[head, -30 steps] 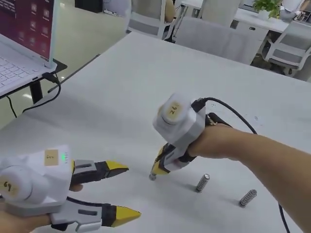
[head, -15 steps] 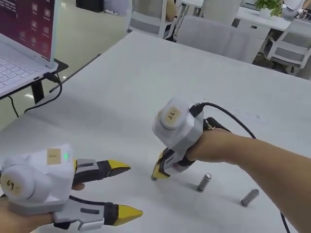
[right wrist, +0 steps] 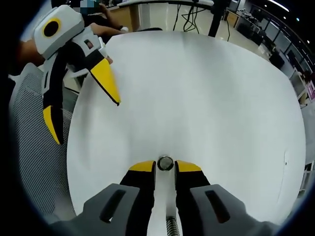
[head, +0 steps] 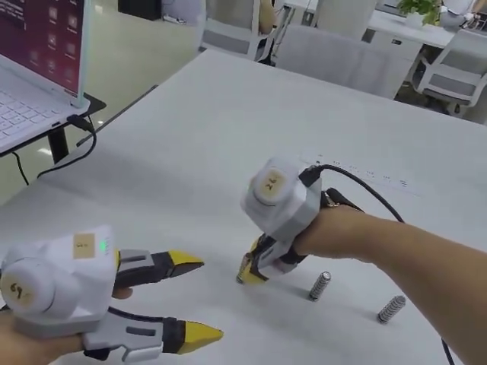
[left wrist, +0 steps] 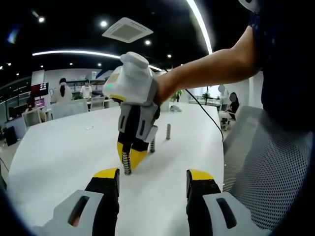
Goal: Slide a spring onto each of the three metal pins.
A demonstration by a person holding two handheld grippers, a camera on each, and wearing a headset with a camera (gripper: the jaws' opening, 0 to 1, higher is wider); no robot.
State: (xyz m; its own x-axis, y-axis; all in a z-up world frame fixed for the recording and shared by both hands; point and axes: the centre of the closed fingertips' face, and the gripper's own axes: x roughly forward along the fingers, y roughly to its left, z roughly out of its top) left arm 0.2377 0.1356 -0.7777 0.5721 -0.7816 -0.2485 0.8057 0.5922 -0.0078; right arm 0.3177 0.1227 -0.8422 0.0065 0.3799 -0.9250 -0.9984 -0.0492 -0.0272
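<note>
My right gripper [head: 248, 272] points down at the white table [head: 228, 129], shut on a small metal spring [head: 243, 267] whose lower end touches the tabletop. In the left gripper view the same spring [left wrist: 127, 163] stands upright between the right gripper's [left wrist: 132, 156] yellow tips. The right gripper view looks along the spring [right wrist: 165, 163], seen end-on between the nearly closed fingertips [right wrist: 143, 167]. Two more springs [head: 319, 285] [head: 390, 309] stand upright to its right; I cannot tell if pins are inside. My left gripper [head: 195, 298] hovers open at the near left, holding nothing.
An open laptop [head: 34, 68] on a stand sits at the far left, its black cable [head: 65, 156] trailing over the table edge. The right gripper's own cable [head: 365, 182] runs behind the arm. Office chairs [head: 449, 72] stand beyond the far edge.
The right gripper has shifted slightly and tipped more upright, and the spring in it now shows beside its tips. The left gripper has hardly moved.
</note>
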